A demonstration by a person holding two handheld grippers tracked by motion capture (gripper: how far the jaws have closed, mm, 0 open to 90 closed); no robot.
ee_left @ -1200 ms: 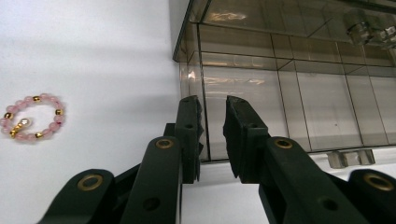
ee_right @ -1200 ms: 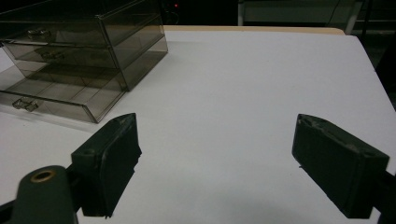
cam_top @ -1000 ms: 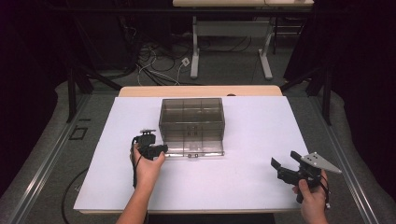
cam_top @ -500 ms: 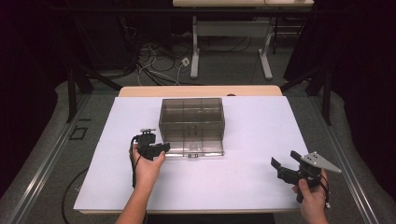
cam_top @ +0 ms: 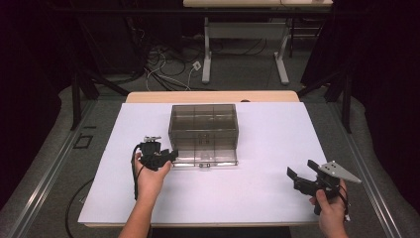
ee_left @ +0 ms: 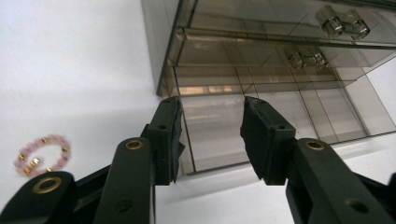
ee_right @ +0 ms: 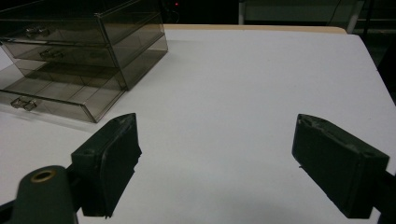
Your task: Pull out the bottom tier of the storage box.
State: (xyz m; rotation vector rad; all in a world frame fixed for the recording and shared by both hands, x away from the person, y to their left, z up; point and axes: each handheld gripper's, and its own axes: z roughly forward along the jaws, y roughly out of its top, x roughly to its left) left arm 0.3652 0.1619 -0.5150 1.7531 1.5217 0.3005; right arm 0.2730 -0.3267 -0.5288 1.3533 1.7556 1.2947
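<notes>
White desk (cam_top: pixel 267 148), bare but for a smoky see-through drawer box (cam_top: pixel 203 124) near the middle. Three drawers stacked; top two shut, each with a clear knob (ee_left: pixel 343 25). Bottom drawer (cam_top: pixel 208 159) pulled out toward the person, split by thin walls into several compartments, all seemingly empty. Nothing to make out in the upper two through the tinted walls either.

Left gripper (cam_top: pixel 166 154) held at the left front corner of the open drawer, aimed along it. Fingers (ee_left: pixel 168 135) partly apart, just been opening, clamped on nothing; the drawer's corner sits right beyond the tips, not pressed between them. Looks like the end of the drawer-opening step, with the drawer let go.

Right gripper (cam_top: pixel 303 169) well apart at the desk's right front, hanging above bare surface, fingers (ee_right: pixel 116 158) spread wide and empty.

Pink bead bracelet (ee_left: pixel 51 138) with small gold beads lying flat on the desk, left of the box, outside any drawer.

Likely next: swing the left gripper over to the bracelet, lower the fingers around one side of the loop, pinch lightly, then carry it over a compartment of the open drawer. Needs a low, careful approach, since beads may roll or slip.
</notes>
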